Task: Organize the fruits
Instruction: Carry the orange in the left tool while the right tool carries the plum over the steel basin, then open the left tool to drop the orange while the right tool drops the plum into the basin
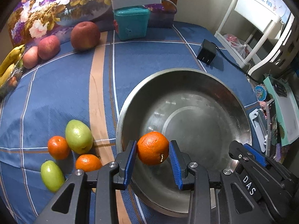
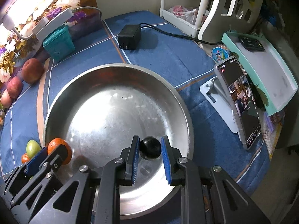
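Orange [image 1: 152,148] in left tool [image 1: 152,160]

Landmark: the large round steel bowl [image 1: 186,100] on the blue plaid tablecloth [image 1: 56,97].

Over the bowl's near-left rim, the round orange [image 1: 152,148] sits between the left gripper's [image 1: 152,160] pads. Over its near inner floor, the small dark round fruit [image 2: 150,148] sits between the right gripper's [image 2: 150,160] pads.

Left of the bowl on the cloth lie two small oranges [image 1: 58,147], two green oval fruits [image 1: 78,136] and, just beside the rim, a third orange [image 1: 88,162].

Far behind-left stand three red apples [image 1: 85,35] in a row, bananas [image 1: 9,63] beyond them.

Behind the bowl stands the teal plastic box [image 1: 130,23]; behind-right lies the black power adapter [image 2: 129,37].

Right of the bowl, a smartphone [image 2: 241,102] leans on a white stand [image 2: 214,93].
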`<state>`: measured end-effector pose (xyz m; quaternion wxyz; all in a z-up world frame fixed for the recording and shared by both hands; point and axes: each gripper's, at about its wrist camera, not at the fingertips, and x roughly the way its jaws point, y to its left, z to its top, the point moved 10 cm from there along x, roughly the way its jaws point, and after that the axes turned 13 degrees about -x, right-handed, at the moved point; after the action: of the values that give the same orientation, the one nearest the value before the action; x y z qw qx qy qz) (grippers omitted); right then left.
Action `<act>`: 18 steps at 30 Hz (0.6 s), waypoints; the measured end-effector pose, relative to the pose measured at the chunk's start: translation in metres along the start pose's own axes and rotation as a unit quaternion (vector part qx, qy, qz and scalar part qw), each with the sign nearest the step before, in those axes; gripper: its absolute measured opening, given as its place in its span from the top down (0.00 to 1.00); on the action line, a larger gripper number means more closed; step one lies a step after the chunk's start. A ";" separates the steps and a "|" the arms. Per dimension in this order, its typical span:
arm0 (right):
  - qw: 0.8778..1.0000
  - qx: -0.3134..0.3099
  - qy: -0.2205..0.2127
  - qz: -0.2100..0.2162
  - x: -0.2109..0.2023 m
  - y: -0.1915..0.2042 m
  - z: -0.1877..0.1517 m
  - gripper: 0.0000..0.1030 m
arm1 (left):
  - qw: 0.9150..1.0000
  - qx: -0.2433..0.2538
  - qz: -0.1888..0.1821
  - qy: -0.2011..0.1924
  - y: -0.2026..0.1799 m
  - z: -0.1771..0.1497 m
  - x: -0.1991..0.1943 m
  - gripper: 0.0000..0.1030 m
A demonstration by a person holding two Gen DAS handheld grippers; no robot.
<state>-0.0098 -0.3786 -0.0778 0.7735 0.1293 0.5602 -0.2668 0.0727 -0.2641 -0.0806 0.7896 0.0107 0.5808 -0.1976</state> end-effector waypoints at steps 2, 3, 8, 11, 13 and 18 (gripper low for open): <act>1.000 -0.001 0.003 0.000 0.001 0.000 0.000 0.76 | 1.000 -0.002 0.001 0.003 0.001 0.000 0.002 0.63; 1.000 0.000 0.004 0.000 0.002 0.000 0.000 0.76 | 1.000 -0.002 0.001 0.004 0.001 -0.001 0.002 0.63; 1.000 0.004 0.002 0.001 0.002 -0.002 0.000 0.76 | 1.000 -0.002 0.000 0.006 0.001 -0.001 0.003 0.63; 1.000 0.004 0.003 0.001 0.002 -0.002 0.000 0.76 | 1.000 -0.002 0.000 0.007 0.001 -0.001 0.003 0.61; 1.000 0.003 0.003 0.003 0.002 -0.001 0.000 0.76 | 1.000 -0.002 0.000 0.009 0.001 -0.002 0.002 0.61; 1.000 0.003 -0.001 0.007 0.001 0.000 0.000 0.62 | 1.000 0.000 -0.001 0.004 0.001 -0.001 -0.001 0.58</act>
<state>-0.0095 -0.3791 -0.0785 0.7757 0.1356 0.5575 -0.2630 0.0713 -0.2627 -0.0799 0.7872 0.0110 0.5839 -0.1980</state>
